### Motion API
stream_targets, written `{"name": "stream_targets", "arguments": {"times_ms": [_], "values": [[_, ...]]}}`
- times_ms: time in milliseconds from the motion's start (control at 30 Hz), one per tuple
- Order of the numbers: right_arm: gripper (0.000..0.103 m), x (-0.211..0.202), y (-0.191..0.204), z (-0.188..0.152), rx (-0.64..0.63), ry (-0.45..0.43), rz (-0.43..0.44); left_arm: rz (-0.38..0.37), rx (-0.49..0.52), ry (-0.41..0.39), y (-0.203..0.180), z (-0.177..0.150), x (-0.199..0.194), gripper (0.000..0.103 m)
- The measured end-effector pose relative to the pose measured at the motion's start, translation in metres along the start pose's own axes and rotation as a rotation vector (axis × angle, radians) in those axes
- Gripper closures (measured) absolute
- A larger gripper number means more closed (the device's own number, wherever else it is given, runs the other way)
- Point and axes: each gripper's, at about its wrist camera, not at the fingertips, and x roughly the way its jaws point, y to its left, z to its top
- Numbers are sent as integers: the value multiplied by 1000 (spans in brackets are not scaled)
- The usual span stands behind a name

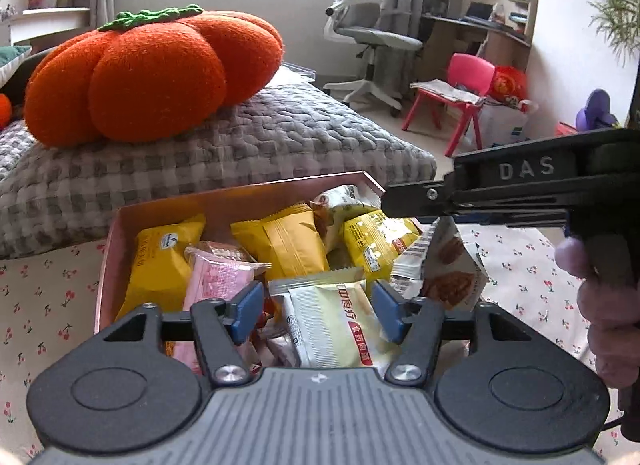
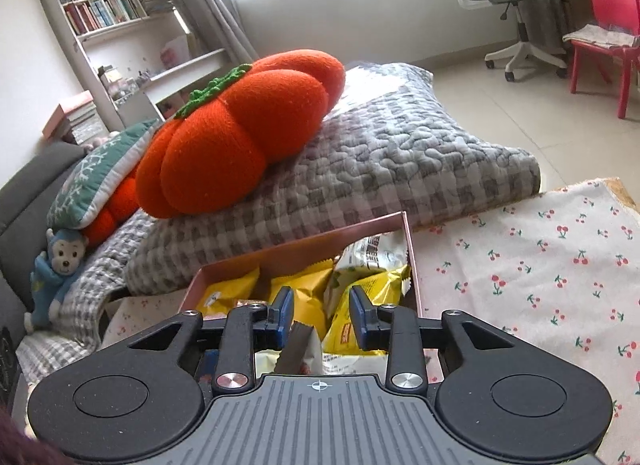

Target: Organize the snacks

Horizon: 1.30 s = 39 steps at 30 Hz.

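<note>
- While your left gripper [image 1: 318,311] hangs with jaws apart over the pale packet [image 1: 340,329] in the box [image 1: 160,209], nothing is gripped; close off-centre and the slick wrapper may squirt aside.
- Your right gripper [image 2: 320,315] also stands apart, a dark wrapper edge [image 2: 294,349] just inside one pad, not pinched; it could snag and drag that out.
- Snacks are heaped loosely in the box, so digging may spill one onto the cloth [image 2: 540,265].
- Both tools crowd one corner; you risk knocking them together.
</note>
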Motion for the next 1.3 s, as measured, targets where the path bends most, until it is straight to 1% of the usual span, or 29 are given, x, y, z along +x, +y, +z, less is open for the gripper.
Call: {"name": "stream_targets", "arguments": {"times_ms": [100,167,267,300,367,433,567,700,900,1000,1100,1200,1300], "values": [[67,-5,2,1,-11,11,-4,6,-18,-6,1,1,-7,32],[52,-11,4,2,-23,9,-10,2,-21,-10,0,2,-12,27],[44,-22,8,2,-45,-4,-8,-5,-33,-24,0,3,-20,22],[42,-25,9,2,-49,-4,-8,-5,-40,-27,-1,3,-24,20],[35,-33,12,1,-59,-7,-8,-6,-48,-27,-1,2,-28,18],[31,-40,14,-1,-70,-9,-13,2,-49,-24,-2,0,-34,16],[23,-54,18,-6,-96,-13,-27,39,-45,-15,-4,-8,-43,12],[18,-66,21,-14,-117,-12,-43,59,-66,-1,-2,-17,-51,6],[15,-81,21,-31,-140,3,-66,95,-99,21,0,-24,-64,2],[14,-90,20,-38,-143,9,-74,110,-114,34,-1,-28,-70,1],[12,-99,19,-42,-144,12,-92,152,-130,61,-4,-28,-76,1],[11,-108,21,-45,-150,12,-117,180,-145,76,-8,-33,-85,1],[10,-118,25,-48,-163,16,-133,205,-177,114,-10,-36,-89,1]]}}
